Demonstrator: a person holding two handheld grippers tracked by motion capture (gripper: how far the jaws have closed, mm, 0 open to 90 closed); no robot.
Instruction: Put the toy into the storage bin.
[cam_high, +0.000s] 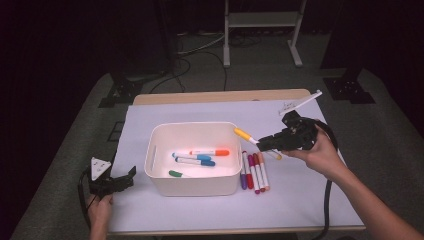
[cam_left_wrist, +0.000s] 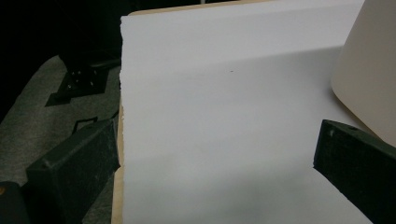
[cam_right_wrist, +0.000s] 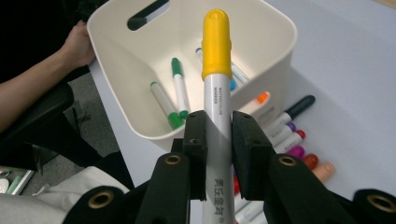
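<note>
A: What is the right gripper (cam_right_wrist: 218, 135) holding?

B: It is clamping a marker (cam_right_wrist: 217, 84) with a white barrel and a yellow cap. There is small black print running along the barrel. The cap is pointing away from the hand, toward the white bin (cam_right_wrist: 280, 28).

A: Where is the marker sitting against the jaws?

B: The barrel is running straight down the gap between the two black jaws, which are pressing on it from both sides. The capped end is sticking well out past the tips. In the high view the marker (cam_high: 250, 139) is hanging above the table by the bin's (cam_high: 155, 137) right rim, with its yellow cap nearest that rim.

A: And the left gripper (cam_high: 120, 181)?

B: It is resting at the table's left edge, beside the bin, with its jaws standing wide apart and nothing between them but white paper (cam_left_wrist: 224, 116).

A: What else is lying around?

B: Other markers (cam_high: 200, 156) are lying inside the bin, and a row of markers (cam_high: 254, 172) is lying on the paper just right of it.
</note>
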